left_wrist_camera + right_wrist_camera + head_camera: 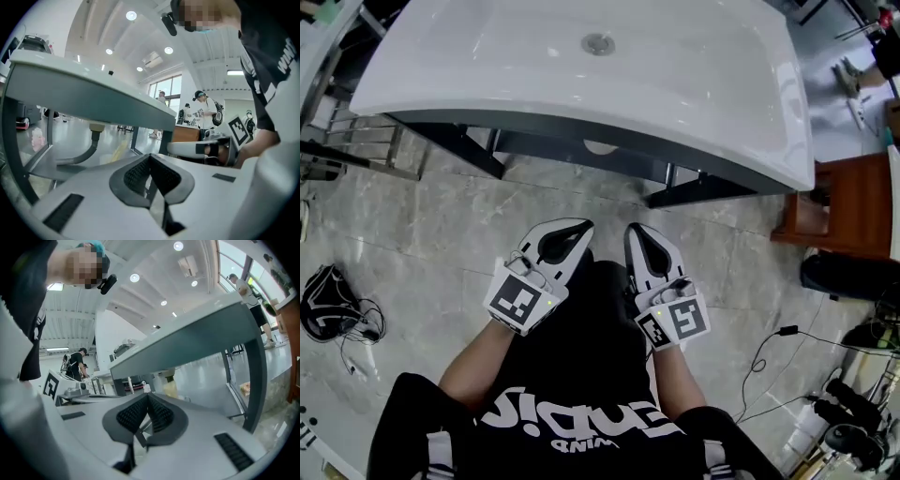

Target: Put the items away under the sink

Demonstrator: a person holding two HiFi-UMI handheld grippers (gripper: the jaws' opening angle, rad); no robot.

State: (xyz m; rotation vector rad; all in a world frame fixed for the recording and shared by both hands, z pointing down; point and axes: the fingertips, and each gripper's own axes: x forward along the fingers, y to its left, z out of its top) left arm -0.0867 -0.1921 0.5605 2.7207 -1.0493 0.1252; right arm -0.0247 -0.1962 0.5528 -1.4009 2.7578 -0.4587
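Observation:
A white sink (694, 112) with a round drain (598, 43) stands on a dark metal frame (581, 150), just ahead of me. My left gripper (570, 228) and right gripper (635, 231) are side by side in front of my body, low before the sink's front edge. Both are shut, pads together, with nothing between them. In the left gripper view the jaws (150, 158) point under the sink (93, 96), where a grey drain pipe (89, 145) hangs. In the right gripper view the jaws (147, 398) face the sink's underside (187, 345). No loose item shows near either gripper.
Grey marbled floor tiles (441, 225) lie under and around the frame. A black bag with cables (328, 300) lies at the left. A brown wooden cabinet (853, 202) stands at the right, with dark gear and cords (848, 403) below it. People stand far off (204, 110).

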